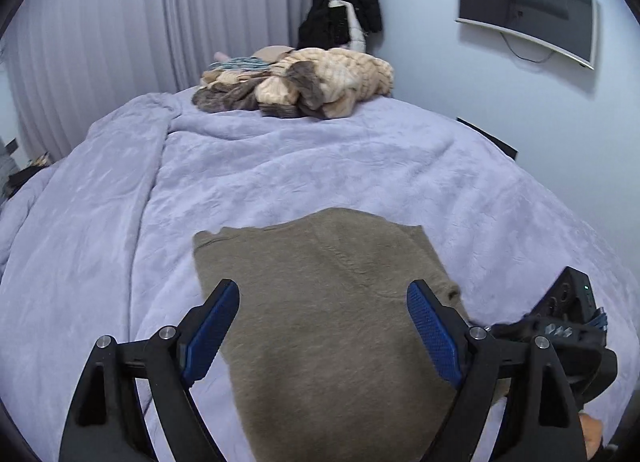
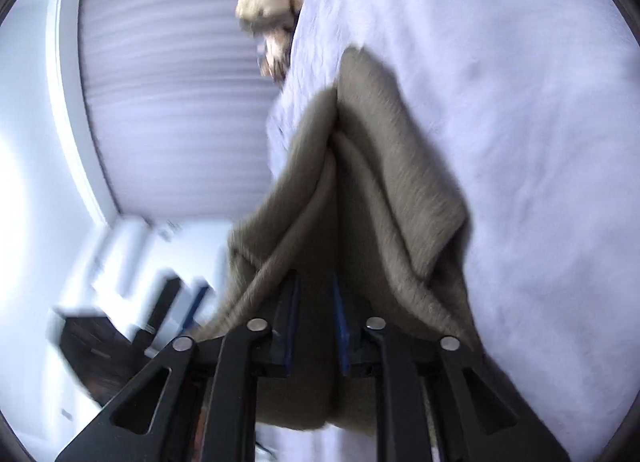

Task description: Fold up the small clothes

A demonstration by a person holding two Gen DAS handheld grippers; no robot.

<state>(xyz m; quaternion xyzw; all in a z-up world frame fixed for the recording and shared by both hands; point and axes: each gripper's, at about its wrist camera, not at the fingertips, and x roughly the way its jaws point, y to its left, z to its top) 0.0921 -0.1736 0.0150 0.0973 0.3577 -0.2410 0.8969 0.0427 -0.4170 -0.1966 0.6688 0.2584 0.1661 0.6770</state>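
The left gripper (image 1: 323,336) is hovering over a brown garment (image 1: 320,302) that is lying spread on a lavender blanket (image 1: 300,166). Its jaws are standing wide apart, the blue pads (image 1: 212,332) clear of the cloth on both sides, so it is released and gripping nothing. The garment is lying in the near part of the bed, its far edge running roughly across the view and one corner jutting to the right. At the right edge of that view, part of the other black tool is showing beside the garment.

In the right wrist view the picture is tilted and partly blurred. The right gripper (image 2: 316,310) is reaching into a bunched fold of the same brown garment (image 2: 384,166), which is draping over and around both fingers. Its jaws are standing a narrow way apart with cloth lying between the blue pads (image 2: 341,326); whether the pads are actually pinching the cloth or just loosening around it cannot be told.

At the far end of the bed a pile of clothes (image 1: 304,82) in cream and grey is sitting on the blanket. A dark jacket (image 1: 344,2) is hanging on the far wall, with a television (image 1: 528,10) mounted to its right.
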